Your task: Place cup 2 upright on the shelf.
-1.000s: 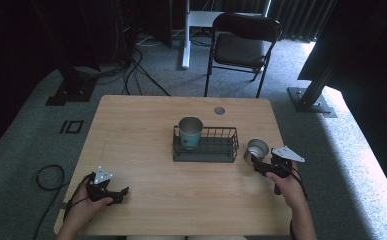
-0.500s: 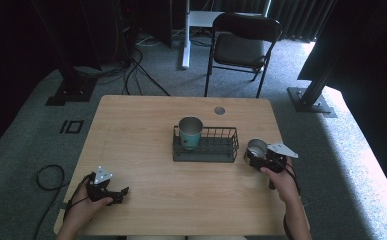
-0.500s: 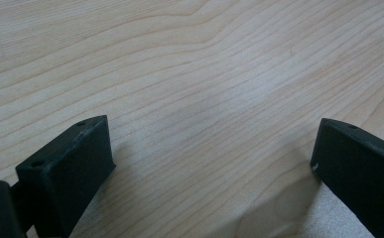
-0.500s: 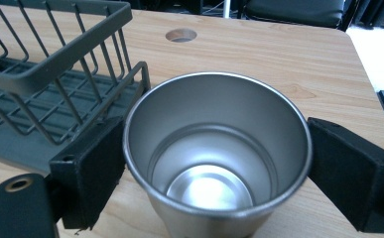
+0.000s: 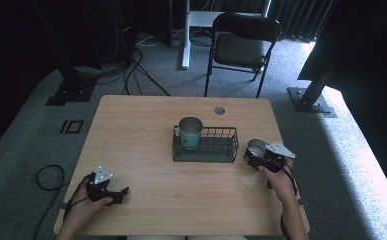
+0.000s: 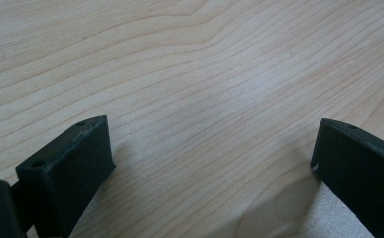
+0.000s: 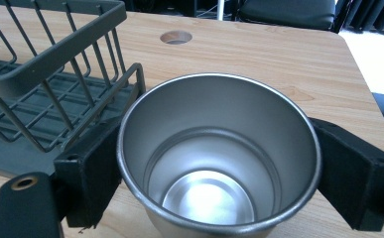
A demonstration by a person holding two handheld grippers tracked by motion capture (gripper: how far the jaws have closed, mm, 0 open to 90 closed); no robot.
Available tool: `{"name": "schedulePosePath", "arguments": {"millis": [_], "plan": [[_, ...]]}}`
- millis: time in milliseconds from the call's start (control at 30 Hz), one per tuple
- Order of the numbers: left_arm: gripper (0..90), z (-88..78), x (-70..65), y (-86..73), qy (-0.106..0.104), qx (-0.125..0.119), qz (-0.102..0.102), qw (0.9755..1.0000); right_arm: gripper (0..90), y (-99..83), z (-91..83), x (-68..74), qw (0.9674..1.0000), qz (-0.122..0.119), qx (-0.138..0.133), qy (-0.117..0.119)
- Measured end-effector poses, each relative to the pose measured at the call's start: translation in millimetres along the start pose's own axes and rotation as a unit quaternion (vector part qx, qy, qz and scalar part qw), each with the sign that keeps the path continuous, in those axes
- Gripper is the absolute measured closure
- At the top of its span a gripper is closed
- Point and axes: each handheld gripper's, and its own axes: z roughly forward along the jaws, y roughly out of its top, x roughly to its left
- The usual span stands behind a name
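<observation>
A bare steel cup [image 7: 219,158] stands upright on the wooden table [image 5: 146,130], just right of a dark wire basket [image 5: 208,155]. My right gripper [image 7: 219,171] has one black jaw pressed on each side of the cup, and from above it [image 5: 254,154] sits at the cup [image 5: 255,147]. A teal cup with a steel rim [image 5: 190,132] stands in the basket's left end. My left gripper [image 5: 117,193] rests near the table's front left corner; its jaws [image 6: 209,163] are wide apart over bare wood.
The basket's wire wall [image 7: 55,49] is close on the left of the held cup. A round cable hole [image 5: 219,110] sits at the table's far edge. A folding chair [image 5: 241,45] stands beyond the table. Cables lie on the floor at the left.
My right gripper has moved forward and left up to the steel cup, and its jaws now clasp it. The left gripper has stayed put.
</observation>
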Motion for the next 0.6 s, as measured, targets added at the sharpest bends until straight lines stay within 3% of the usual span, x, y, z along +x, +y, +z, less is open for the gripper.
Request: {"name": "schedulePosePath", "arguments": {"millis": [100,233,500,600], "plan": [[3.3,0.0,0.0,0.0,0.000,0.000,0.000,1.0000,13.1,2.0,-0.1,0.5,1.0000,-0.006,0.005,-0.002],[3.3,0.0,0.0,0.0,0.000,0.000,0.000,1.0000,13.1,7.3,-0.6,-1.6,0.9999,0.011,0.001,0.002],[3.3,0.0,0.0,0.0,0.000,0.000,0.000,1.0000,13.1,20.2,-8.0,-6.8,0.9999,0.016,-0.004,0.003],[3.3,0.0,0.0,0.0,0.000,0.000,0.000,1.0000,13.2,25.4,-10.5,-8.5,0.9999,0.009,-0.005,0.003]]}}
